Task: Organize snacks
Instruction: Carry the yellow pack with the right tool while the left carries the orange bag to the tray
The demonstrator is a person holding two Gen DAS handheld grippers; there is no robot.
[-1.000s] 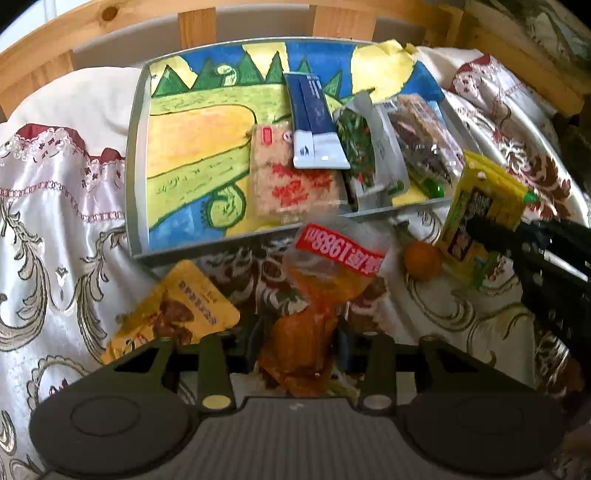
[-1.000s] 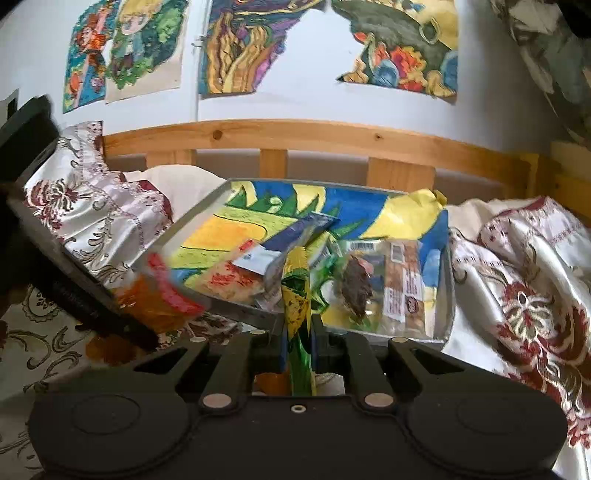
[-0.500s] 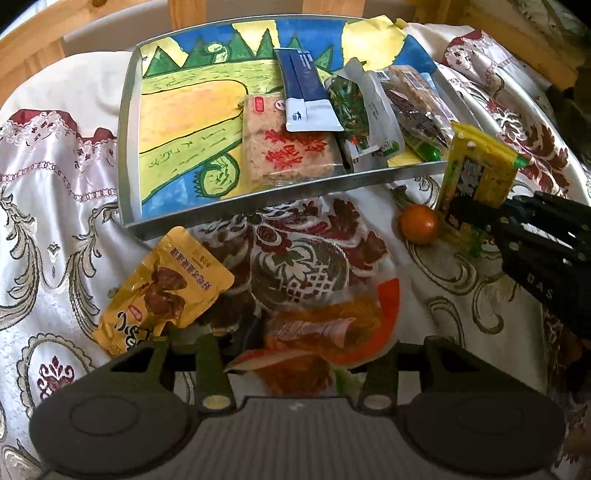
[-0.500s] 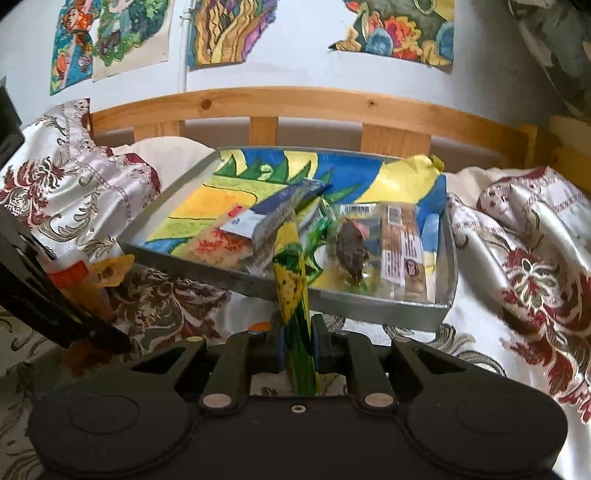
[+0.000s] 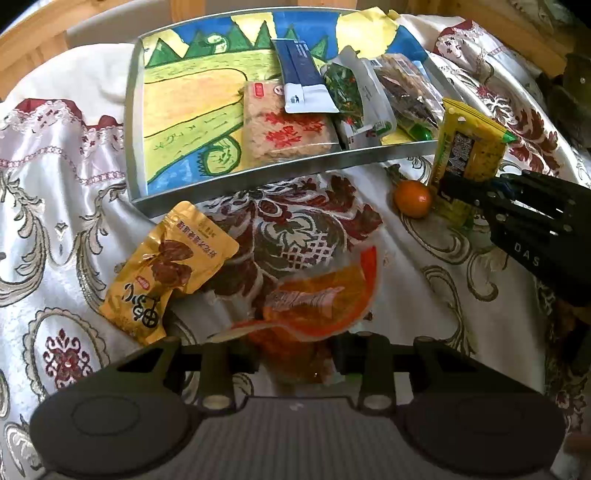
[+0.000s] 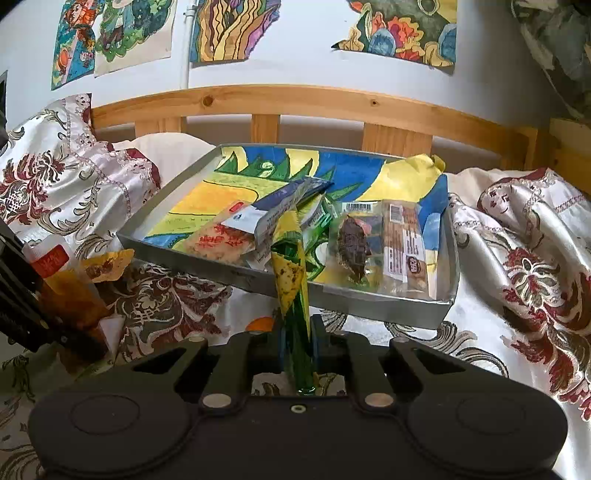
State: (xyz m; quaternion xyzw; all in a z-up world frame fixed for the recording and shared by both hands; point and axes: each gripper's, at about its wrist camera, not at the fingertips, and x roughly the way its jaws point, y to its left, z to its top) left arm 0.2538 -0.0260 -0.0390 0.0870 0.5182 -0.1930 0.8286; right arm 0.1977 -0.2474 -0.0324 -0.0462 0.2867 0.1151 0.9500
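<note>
left gripper (image 5: 295, 360) clamped the limp, slippery orange packet (image 5: 317, 299); right gripper (image 6: 297, 345) pinched the yellow-green packet (image 6: 291, 273) by its edge

Wooden rail (image 6: 317, 105), wall drawings (image 6: 399, 27)
</note>
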